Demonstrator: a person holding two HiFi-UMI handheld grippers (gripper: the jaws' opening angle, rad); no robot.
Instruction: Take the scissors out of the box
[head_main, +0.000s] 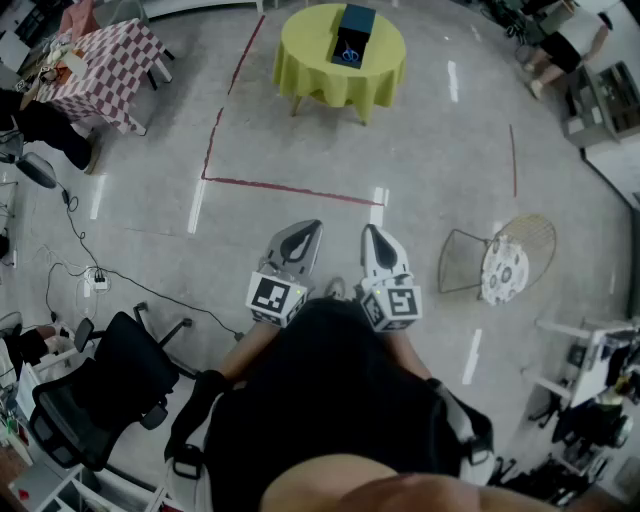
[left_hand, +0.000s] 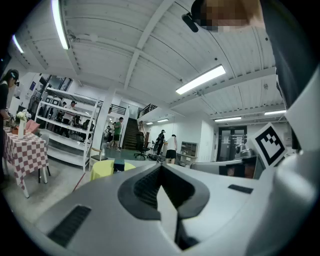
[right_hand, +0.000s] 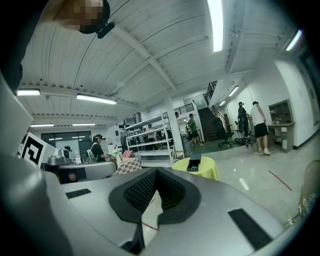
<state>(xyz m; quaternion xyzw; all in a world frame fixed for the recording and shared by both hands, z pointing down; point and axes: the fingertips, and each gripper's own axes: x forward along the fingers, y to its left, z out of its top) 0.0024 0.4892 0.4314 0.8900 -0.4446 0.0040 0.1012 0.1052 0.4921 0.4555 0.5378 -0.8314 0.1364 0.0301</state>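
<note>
Far ahead in the head view stands a round table with a yellow cloth (head_main: 310, 55). On it is a dark open box (head_main: 352, 35) with blue-handled scissors (head_main: 347, 54) inside. Both grippers are held close to my body, far from the table and side by side. My left gripper (head_main: 303, 240) is shut and holds nothing, and so is my right gripper (head_main: 377, 243). In the left gripper view, the shut left gripper (left_hand: 161, 168) points across the room toward the yellow table (left_hand: 102, 170). The right gripper view shows the right gripper (right_hand: 156, 172), the yellow table (right_hand: 207, 170) and the box (right_hand: 194, 162).
A checkered table (head_main: 105, 65) stands far left, with a person beside it. A black office chair (head_main: 95, 395) is near left, and a cable with a power strip (head_main: 97, 280) lies by it. A wire chair (head_main: 500, 262) is to the right. Red tape lines (head_main: 290, 187) cross the floor.
</note>
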